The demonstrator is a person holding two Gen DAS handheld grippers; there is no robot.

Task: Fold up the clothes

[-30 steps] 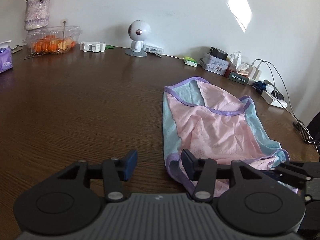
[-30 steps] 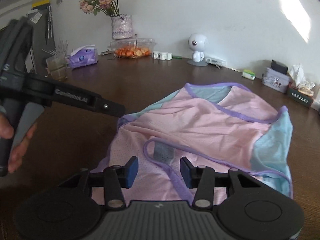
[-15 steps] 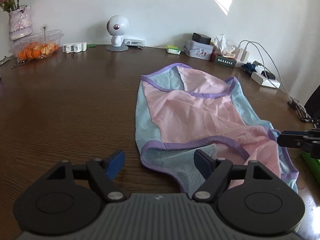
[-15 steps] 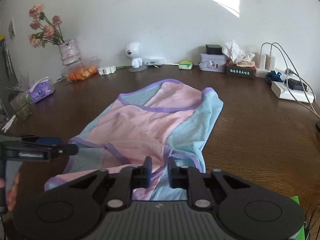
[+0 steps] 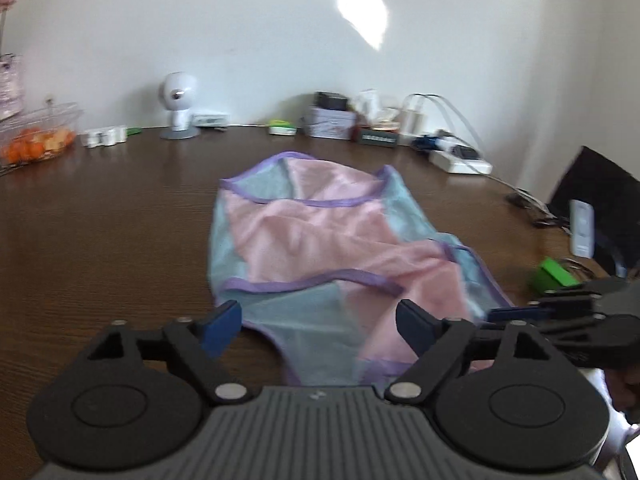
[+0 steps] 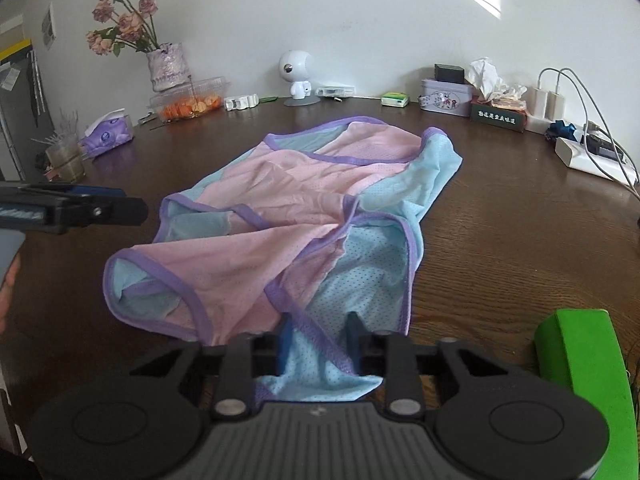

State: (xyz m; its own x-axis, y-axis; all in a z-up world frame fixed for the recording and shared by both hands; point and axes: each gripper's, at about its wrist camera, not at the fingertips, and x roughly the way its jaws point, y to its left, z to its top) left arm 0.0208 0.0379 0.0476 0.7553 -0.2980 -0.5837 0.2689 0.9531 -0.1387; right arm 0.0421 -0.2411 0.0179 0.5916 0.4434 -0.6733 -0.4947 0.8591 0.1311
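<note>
Beside a green block (image 6: 584, 376), the right hand-held gripper (image 6: 316, 338) pinches the garment (image 6: 304, 216); the left hand-held gripper (image 5: 318, 322) gapes wide.

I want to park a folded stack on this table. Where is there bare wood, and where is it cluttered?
Bare wood lies left of the garment, between it and the fruit container, and right of it, short of the power strip. The far edge by the wall is crowded: white figurine, tin, chargers.
</note>
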